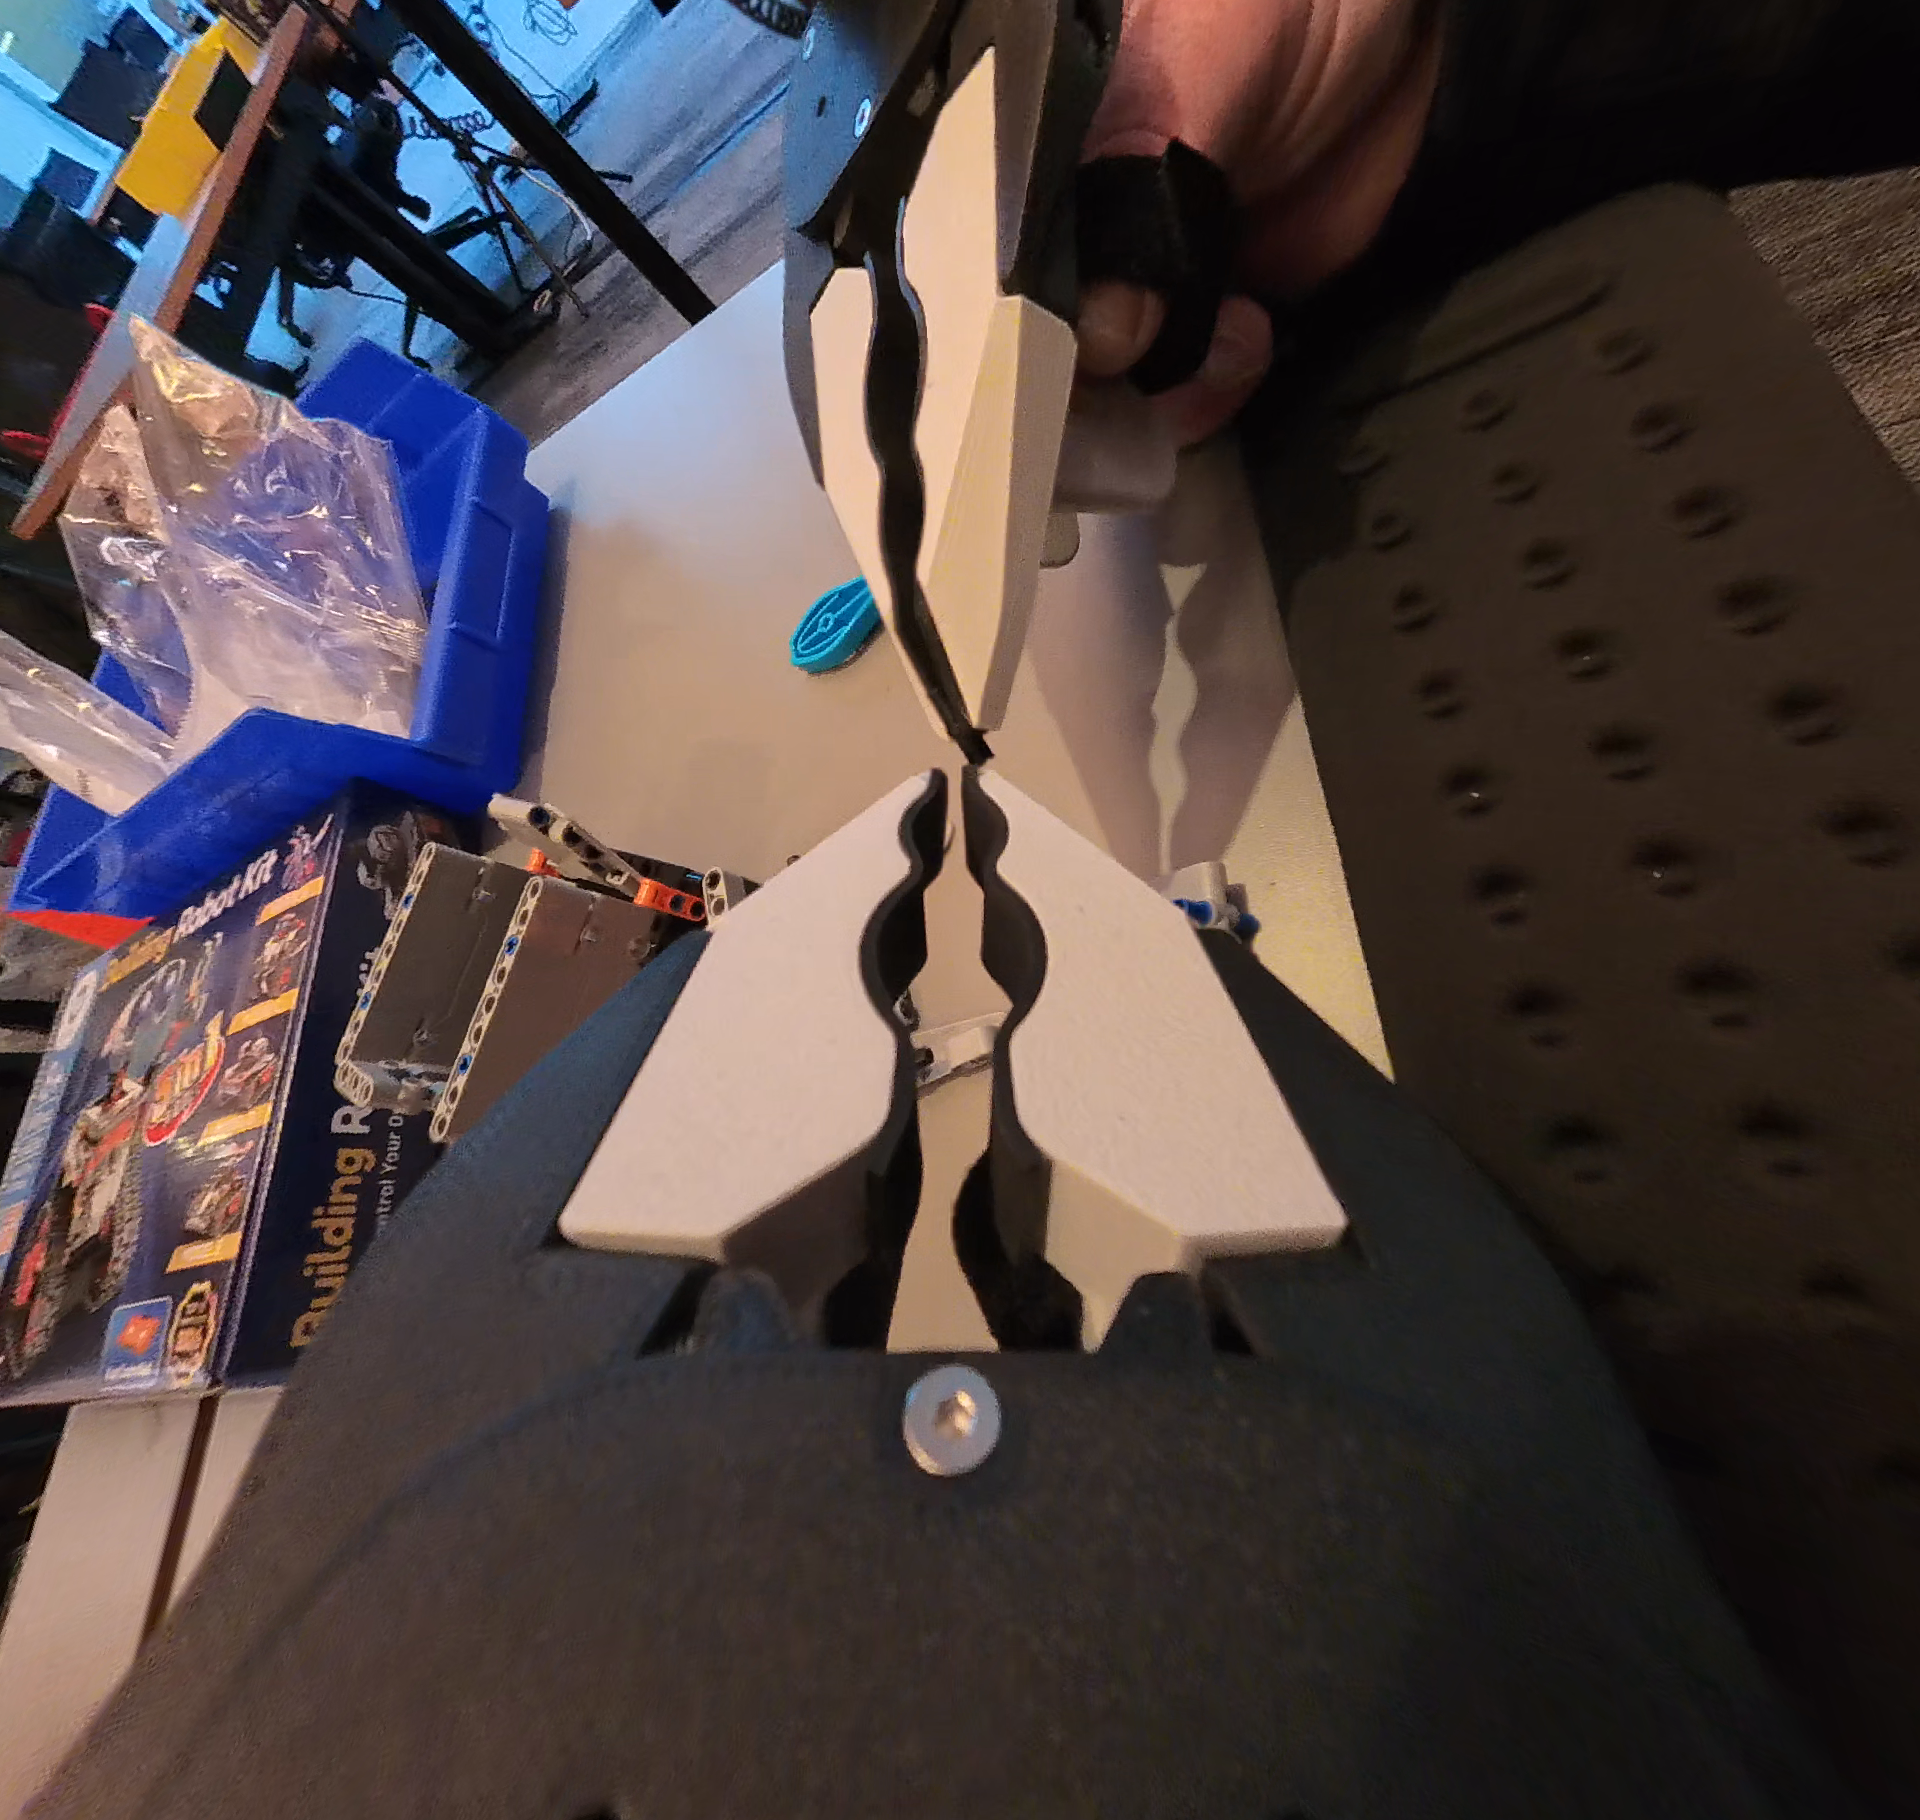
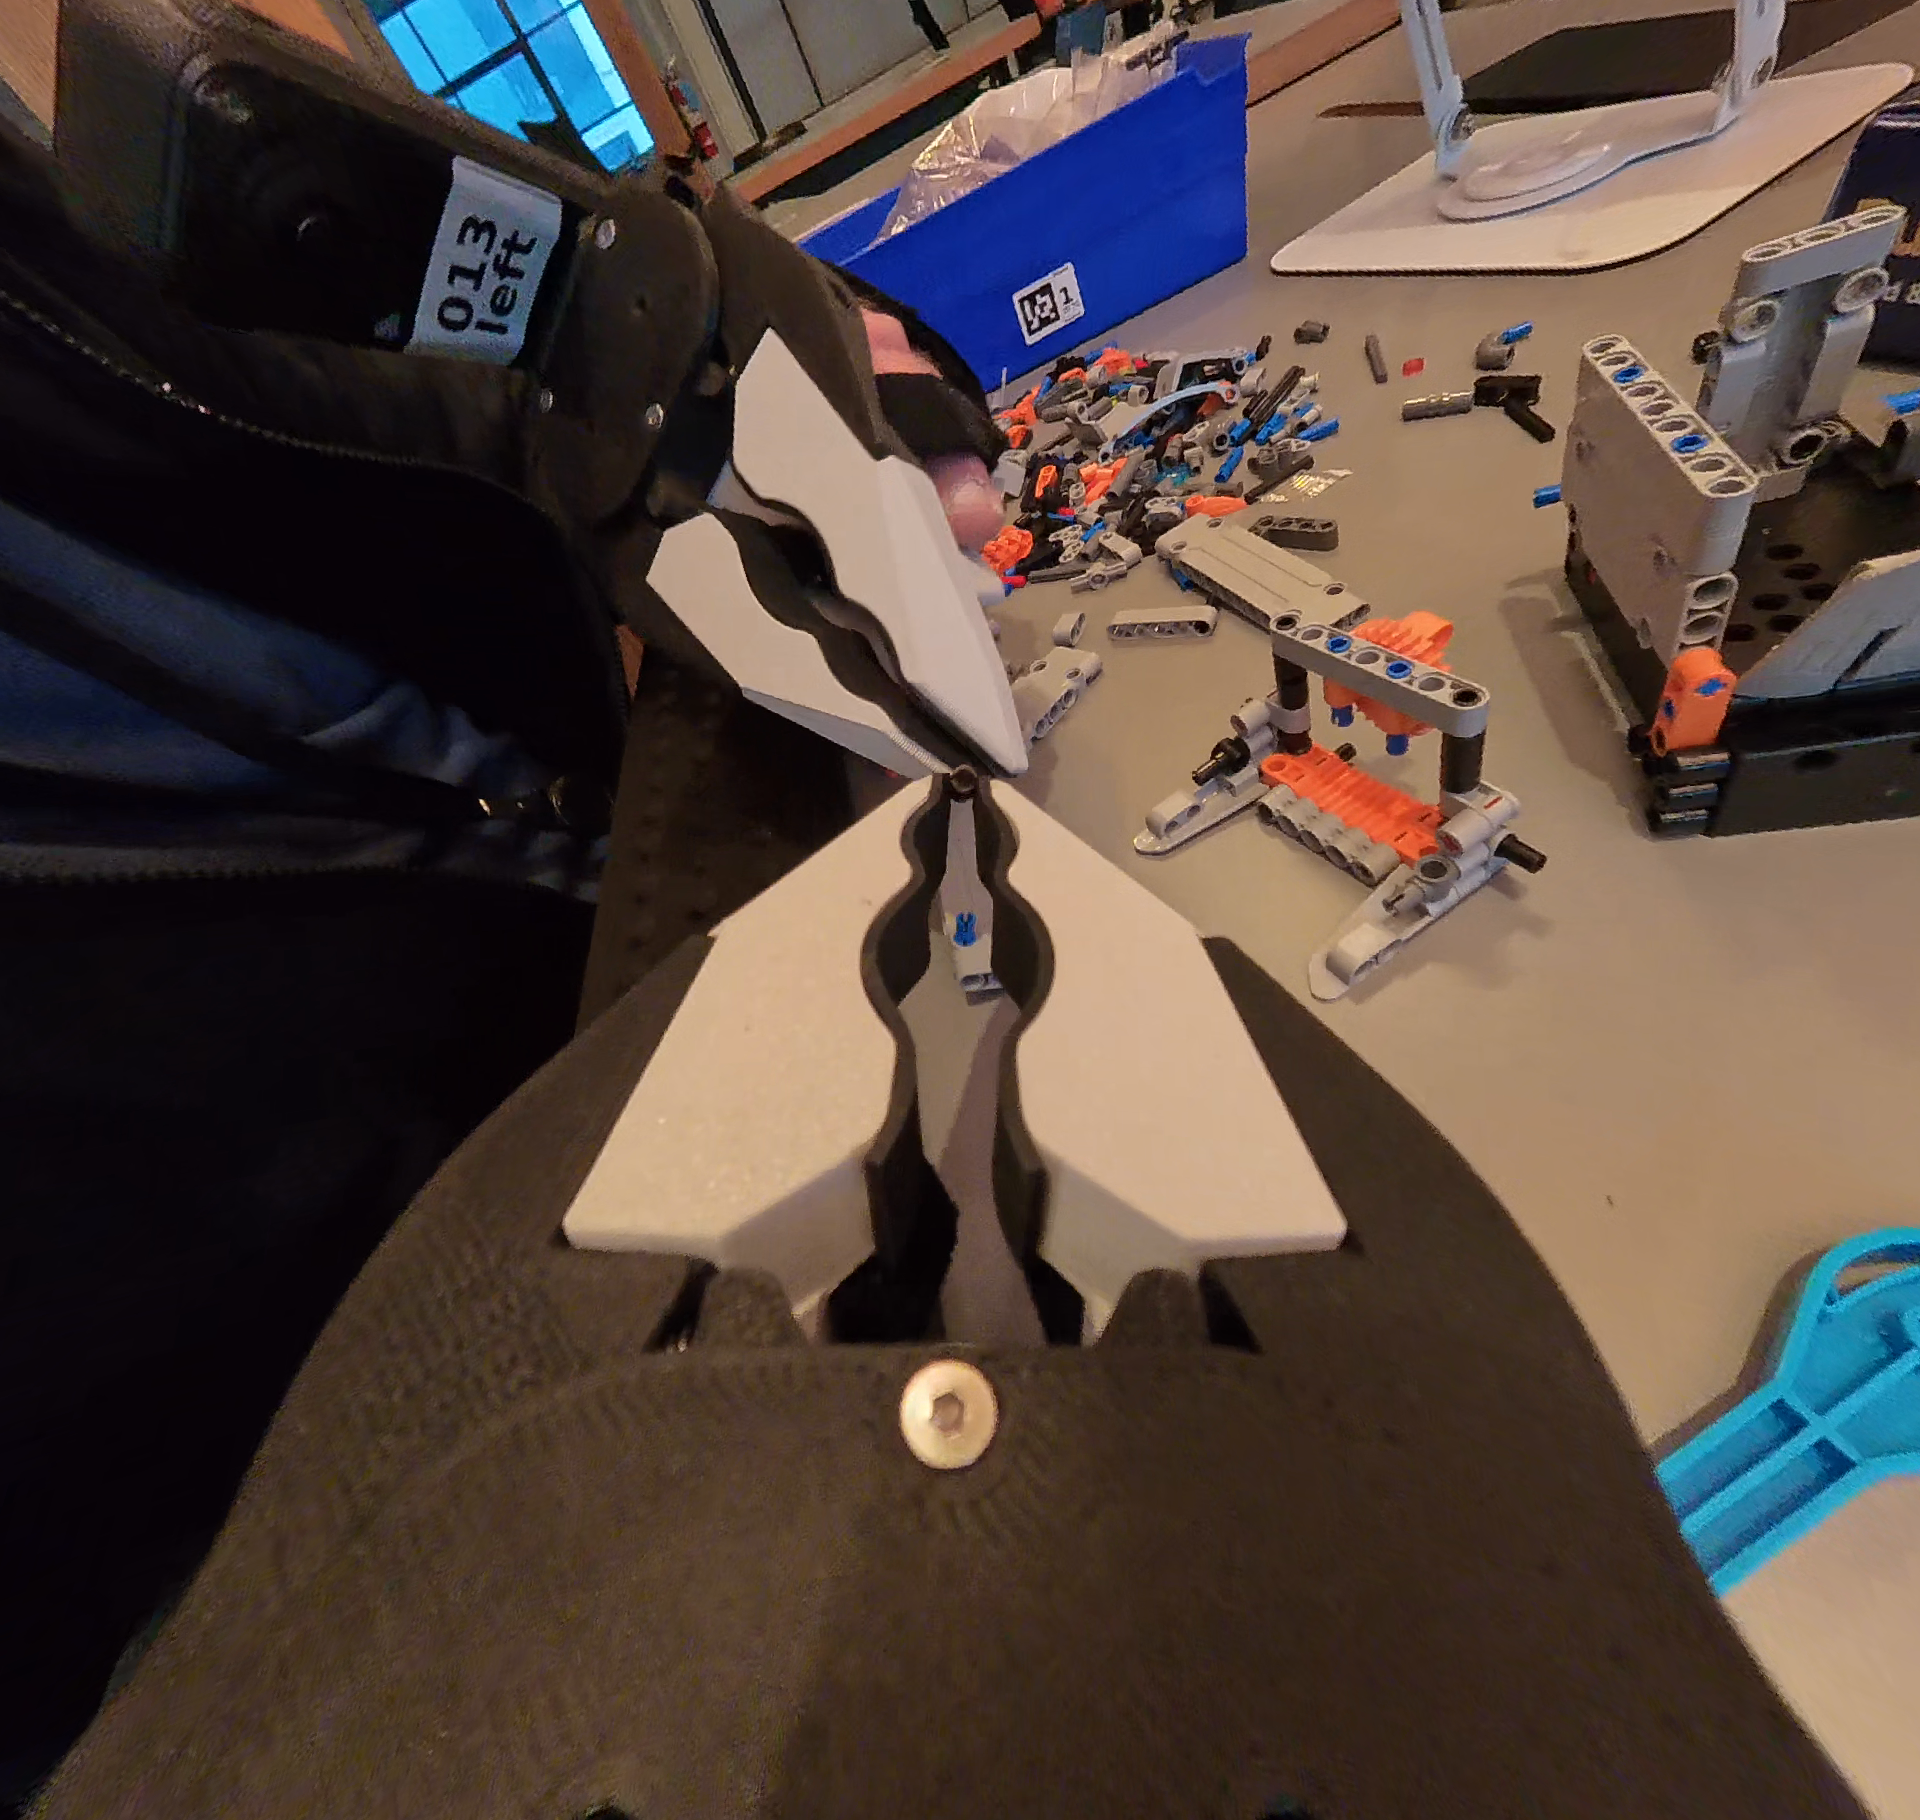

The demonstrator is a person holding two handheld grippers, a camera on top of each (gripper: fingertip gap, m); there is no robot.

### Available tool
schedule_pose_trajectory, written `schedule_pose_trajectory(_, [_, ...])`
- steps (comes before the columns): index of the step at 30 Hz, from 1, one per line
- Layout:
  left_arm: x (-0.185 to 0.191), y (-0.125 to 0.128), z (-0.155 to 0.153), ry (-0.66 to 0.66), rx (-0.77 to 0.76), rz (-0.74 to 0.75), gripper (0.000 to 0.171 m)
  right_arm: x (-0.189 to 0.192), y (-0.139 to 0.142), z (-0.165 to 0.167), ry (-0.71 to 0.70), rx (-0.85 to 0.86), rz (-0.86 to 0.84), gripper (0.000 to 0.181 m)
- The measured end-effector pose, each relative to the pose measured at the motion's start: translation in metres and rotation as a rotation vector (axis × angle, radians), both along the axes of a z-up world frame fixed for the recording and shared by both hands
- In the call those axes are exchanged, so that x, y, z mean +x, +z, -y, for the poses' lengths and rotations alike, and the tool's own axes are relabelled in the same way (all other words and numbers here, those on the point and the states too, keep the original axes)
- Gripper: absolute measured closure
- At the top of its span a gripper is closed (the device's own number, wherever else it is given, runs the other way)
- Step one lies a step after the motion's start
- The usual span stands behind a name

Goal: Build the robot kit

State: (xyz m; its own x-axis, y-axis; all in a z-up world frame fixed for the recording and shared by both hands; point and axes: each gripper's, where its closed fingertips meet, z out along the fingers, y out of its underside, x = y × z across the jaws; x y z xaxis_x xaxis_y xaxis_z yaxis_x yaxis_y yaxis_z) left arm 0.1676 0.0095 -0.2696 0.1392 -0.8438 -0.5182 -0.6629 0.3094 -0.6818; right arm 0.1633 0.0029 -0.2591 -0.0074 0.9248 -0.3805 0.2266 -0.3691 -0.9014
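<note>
In the right wrist view, my right gripper is shut on a thin grey beam with a blue pin in it and a small black pin at its tip. The beam runs back under the jaws. My left gripper comes in from the upper left and meets it tip to tip. In the left wrist view, my left gripper has its tips a hairline apart with nothing clearly between them. The right gripper comes down from above with the black pin at its tip. A grey piece shows under the left jaws; whether it is held is unclear.
On the table are a pile of loose bricks, a small orange and grey build, a larger grey frame, a blue bin, a cyan tool and a white stand. A kit box and a black chair flank the grippers. Both grippers' tips are close together, under 4 cm apart. The left tips stand about 9 cm off the grey piece.
</note>
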Motion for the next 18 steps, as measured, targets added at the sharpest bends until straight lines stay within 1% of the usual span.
schedule_pose_trajectory(5, [0.0001,0.0020,-0.0007,-0.003,0.013,0.003,0.171,0.0003,0.0024,-0.0013,-0.003,-0.011,-0.020,0.179])
schedule_pose_trajectory(6, [-0.0005,0.0014,-0.0003,-0.008,0.008,0.000,0.166,0.0008,0.0028,-0.0024,-0.009,-0.013,-0.024,0.179])
schedule_pose_trajectory(7, [-0.0009,-0.0002,0.0011,-0.017,-0.008,-0.006,0.156,0.0021,0.0050,-0.0044,-0.020,-0.016,-0.039,0.179])
schedule_pose_trajectory(10, [0.0008,0.0004,0.0025,-0.028,-0.019,0.003,0.153,0.0042,0.0086,-0.0064,-0.028,-0.028,-0.065,0.179])
schedule_pose_trajectory(12, [0.0031,0.0024,0.0032,-0.026,-0.002,0.010,0.156,0.0025,0.0065,-0.0054,-0.026,-0.022,-0.053,0.179])
schedule_pose_trajectory(16, [0.0035,0.0064,0.0009,-0.002,0.050,0.009,0.169,0.0015,0.0045,-0.0053,-0.025,-0.021,-0.042,0.179])
schedule_pose_trajectory(18, [0.0029,0.0049,0.0002,0.004,0.047,0.001,0.169,0.0010,0.0032,-0.0060,-0.030,-0.020,-0.035,0.179])
